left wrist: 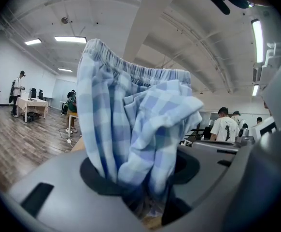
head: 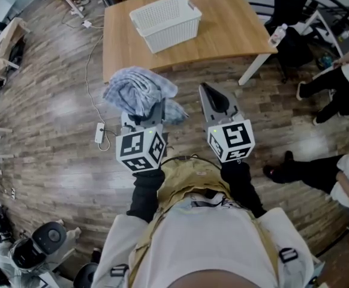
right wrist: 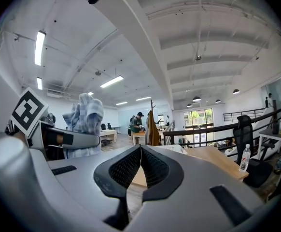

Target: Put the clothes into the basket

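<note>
Checked cloth [head: 140, 92] bunches from the left gripper [head: 152, 114] — clamped in its jaws; right gripper [head: 205, 90] closed, empty — white basket [head: 165, 23] far ahead.

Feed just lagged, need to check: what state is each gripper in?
Left gripper: closed on the blue checked garment.
Right gripper: closed, nothing between its jaws.
</note>
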`<act>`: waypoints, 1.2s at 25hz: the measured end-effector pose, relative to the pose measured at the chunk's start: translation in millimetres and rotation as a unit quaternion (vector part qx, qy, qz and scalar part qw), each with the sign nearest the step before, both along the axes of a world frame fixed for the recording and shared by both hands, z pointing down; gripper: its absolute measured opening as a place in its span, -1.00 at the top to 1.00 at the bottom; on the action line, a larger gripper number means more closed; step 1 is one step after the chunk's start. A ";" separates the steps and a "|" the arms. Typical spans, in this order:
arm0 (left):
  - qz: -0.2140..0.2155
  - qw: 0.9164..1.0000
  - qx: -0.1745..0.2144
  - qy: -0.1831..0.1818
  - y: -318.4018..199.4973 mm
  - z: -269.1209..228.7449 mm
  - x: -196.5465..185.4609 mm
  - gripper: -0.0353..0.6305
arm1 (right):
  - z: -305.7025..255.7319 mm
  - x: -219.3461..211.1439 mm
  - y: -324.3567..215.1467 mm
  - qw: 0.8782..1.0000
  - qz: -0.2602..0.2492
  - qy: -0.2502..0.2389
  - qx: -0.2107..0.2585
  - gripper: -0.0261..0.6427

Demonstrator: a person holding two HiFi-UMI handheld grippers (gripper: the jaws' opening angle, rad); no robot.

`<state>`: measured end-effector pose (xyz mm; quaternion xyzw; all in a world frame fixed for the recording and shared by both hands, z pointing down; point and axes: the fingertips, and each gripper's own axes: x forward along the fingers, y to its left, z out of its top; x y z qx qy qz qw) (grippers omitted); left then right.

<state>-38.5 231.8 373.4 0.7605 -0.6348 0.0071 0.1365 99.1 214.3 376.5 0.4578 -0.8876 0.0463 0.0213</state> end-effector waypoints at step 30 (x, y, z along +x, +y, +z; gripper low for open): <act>0.011 1.000 -0.028 -0.004 -124.9 37.2 -28.7 0.24 | 37.6 -26.3 -122.2 0.999 0.015 0.009 -0.030 0.86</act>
